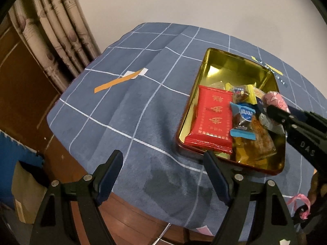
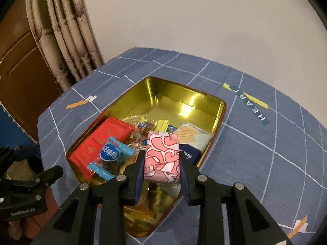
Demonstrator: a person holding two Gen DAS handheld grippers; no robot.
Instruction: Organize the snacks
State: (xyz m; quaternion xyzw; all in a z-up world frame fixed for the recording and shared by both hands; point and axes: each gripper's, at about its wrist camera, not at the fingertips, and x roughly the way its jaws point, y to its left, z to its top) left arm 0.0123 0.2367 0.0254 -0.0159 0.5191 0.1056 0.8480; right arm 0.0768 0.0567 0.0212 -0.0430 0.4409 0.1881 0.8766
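A gold tin (image 2: 221,110) sits on a table with a blue checked cloth (image 2: 265,143). Its near half is heaped with snacks, while the far half shows bare metal. A red packet (image 2: 96,143) lies along the left side, a blue candy (image 2: 111,153) rests against it, and orange crackers (image 2: 187,135) and a dark blue packet (image 2: 190,155) lie toward the right.

The right gripper (image 2: 161,163) is clamped on a pink patterned packet (image 2: 162,155), holding it above the snacks in the near part of the tin. The left gripper (image 1: 161,171) stands open with nothing between its fingers, over bare cloth just left of the tin.

The right wrist view shows the packet's pink pattern and a "HEART" strip (image 2: 251,106) on the cloth right of the tin. The left wrist view shows a pink ribbon (image 1: 300,206) at the near right edge of the table.
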